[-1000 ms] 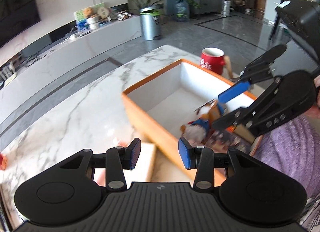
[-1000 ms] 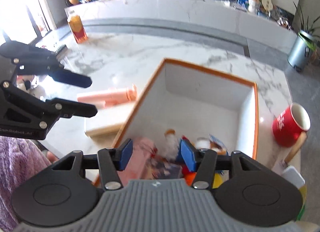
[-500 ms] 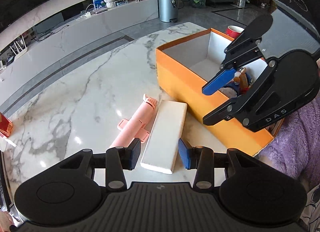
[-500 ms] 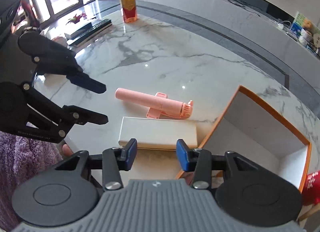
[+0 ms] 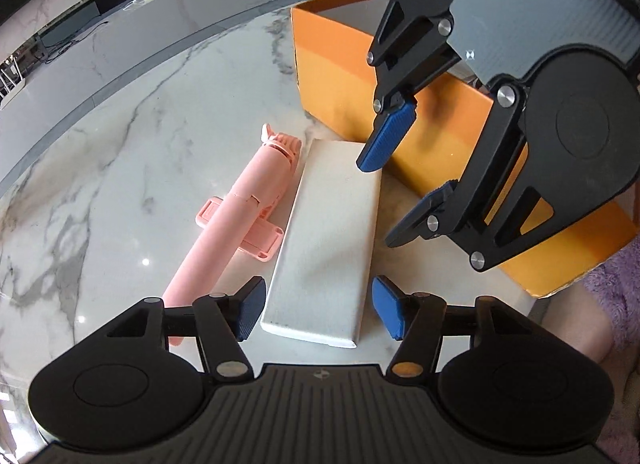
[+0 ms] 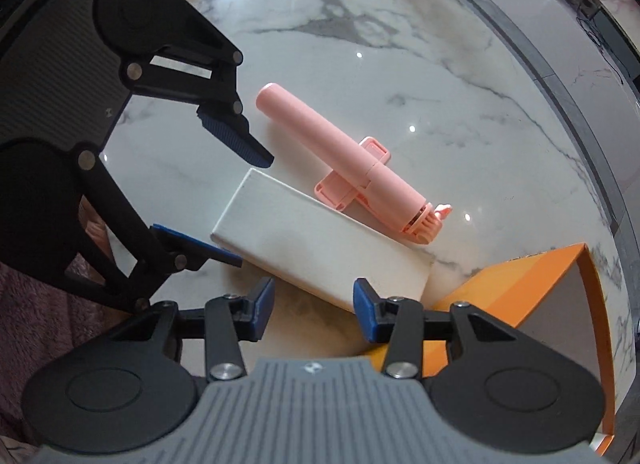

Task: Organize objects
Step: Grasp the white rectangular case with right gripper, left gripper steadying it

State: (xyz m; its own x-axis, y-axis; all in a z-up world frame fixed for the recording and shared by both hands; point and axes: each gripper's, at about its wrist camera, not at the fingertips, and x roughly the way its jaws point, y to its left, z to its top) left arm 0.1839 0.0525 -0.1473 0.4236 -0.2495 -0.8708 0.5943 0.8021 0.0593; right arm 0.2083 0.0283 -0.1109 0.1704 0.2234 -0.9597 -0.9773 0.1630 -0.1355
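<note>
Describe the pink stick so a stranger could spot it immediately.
Start at the orange box on the marble table. A flat white box lies beside it, and the pink stick lies along that box's far side: the only round, pink thing there.

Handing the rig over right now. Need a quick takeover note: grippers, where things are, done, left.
Left gripper: open, empty, fingers on either side of the near end of the white box.
Right gripper: open, empty, over the box's other end, next to the orange bin.
White box lies flat on the marble table, beside the bin. Pink selfie stick lies alongside the box, on the side away from the bin.
Done: nothing gripped yet; what is inside the bin is not visible.
Left: likely grip the white box with both grippers, put it in the bin, then the selfie stick.
</note>
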